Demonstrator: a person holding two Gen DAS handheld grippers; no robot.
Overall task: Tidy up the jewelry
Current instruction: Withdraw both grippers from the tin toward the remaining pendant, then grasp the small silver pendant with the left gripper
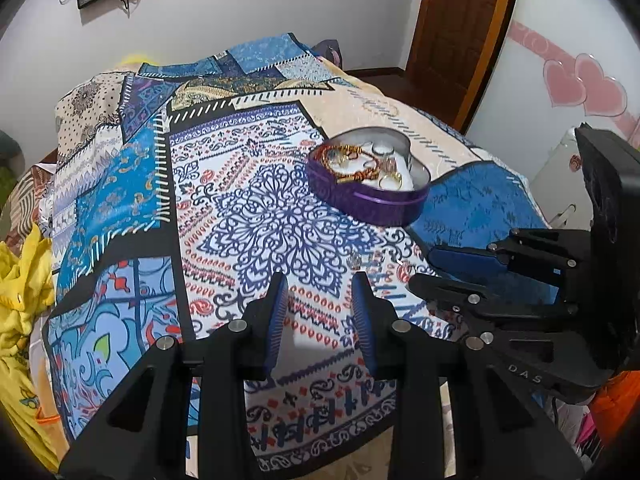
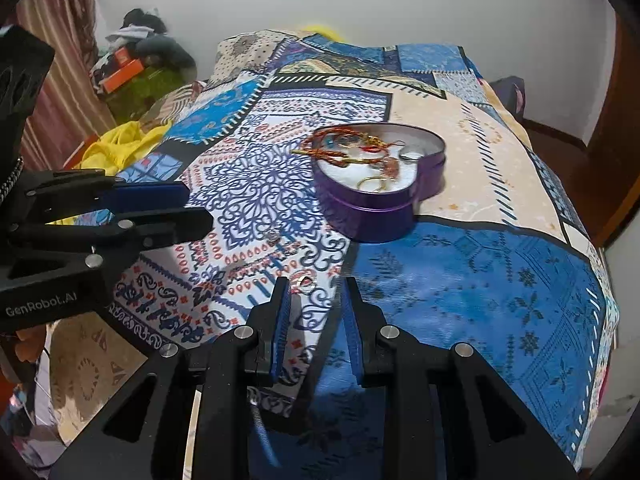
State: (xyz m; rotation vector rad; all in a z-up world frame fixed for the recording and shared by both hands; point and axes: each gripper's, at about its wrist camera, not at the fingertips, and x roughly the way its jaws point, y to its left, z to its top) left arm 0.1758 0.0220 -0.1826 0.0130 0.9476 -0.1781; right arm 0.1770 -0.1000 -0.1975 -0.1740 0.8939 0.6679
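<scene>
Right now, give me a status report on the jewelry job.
Both hand-held grippers, left and right, open, holding nothing. Heart tin holds bracelets. Two rings loose on bedspread. Nothing in the way.

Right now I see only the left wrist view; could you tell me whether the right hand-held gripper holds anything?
Observer: No. The right hand-held gripper is open, with nothing between its jaws.
Operator: Is any jewelry near it?
Observer: A small ring lies on the bedspread just beyond its fingertips.
Operator: And the tin?
Observer: From that side, a red-and-gold cord pokes out over the rim of the tin.
</scene>
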